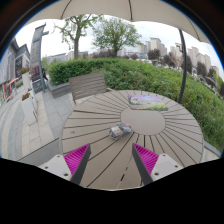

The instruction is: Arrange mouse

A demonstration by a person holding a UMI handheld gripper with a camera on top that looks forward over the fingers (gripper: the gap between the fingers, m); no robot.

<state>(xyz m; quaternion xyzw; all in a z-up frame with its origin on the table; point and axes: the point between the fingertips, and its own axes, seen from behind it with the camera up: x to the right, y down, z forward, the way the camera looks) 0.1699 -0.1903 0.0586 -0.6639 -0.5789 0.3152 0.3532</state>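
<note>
My tongs (109,160) stand wide open, holding nothing. The small grey computer mouse (120,130), apparently beside a second pale item, lies on the round slatted wooden worktop (165,135) just ahead. I should advance level, straddling the mouse before closing.

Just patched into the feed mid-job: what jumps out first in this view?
A round slatted wooden table fills the view, outdoors beside a green hedge. A small grey mouse lies near the table's centre, just beyond the open fingers, with nothing between them. Across the table, a flat mat lies near its far rim.
</note>
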